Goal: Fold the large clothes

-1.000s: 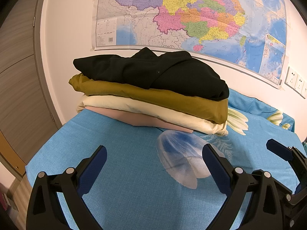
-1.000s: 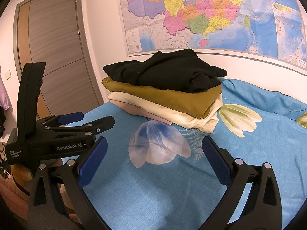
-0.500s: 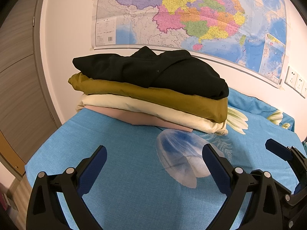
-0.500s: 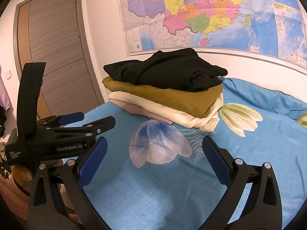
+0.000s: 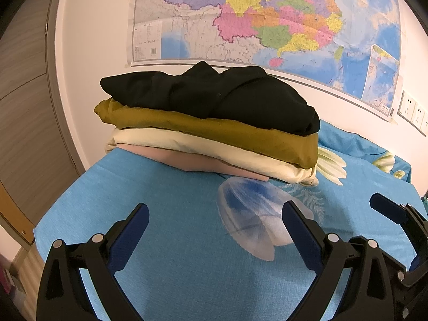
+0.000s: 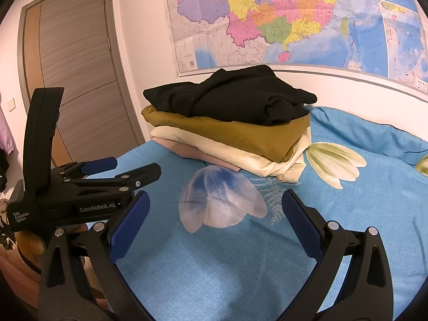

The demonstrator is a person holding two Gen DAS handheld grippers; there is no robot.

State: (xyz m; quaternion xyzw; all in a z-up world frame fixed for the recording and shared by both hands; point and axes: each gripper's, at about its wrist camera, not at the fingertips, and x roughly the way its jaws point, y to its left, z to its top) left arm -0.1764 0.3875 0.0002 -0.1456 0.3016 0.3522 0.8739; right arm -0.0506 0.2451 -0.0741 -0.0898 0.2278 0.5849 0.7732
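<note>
The stack of folded clothes [image 5: 208, 131] sits at the far side of the bed [image 5: 171, 214] under the wall map [image 5: 267, 21], and its black garment [image 5: 214, 99] lies loosely bunched on top, so a careless pull could topple the layers below. Both the left gripper [image 5: 215, 227] and right gripper [image 6: 214, 214] hover short of the stack, fingers [image 5: 131, 230] spread wide, holding and touching nothing.

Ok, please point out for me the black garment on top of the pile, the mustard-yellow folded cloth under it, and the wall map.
black garment [image 5: 214, 99], left wrist view, middle of its top.
mustard-yellow folded cloth [image 6: 240, 133], right wrist view, front face.
wall map [image 5: 267, 18], left wrist view, coloured middle area.
</note>
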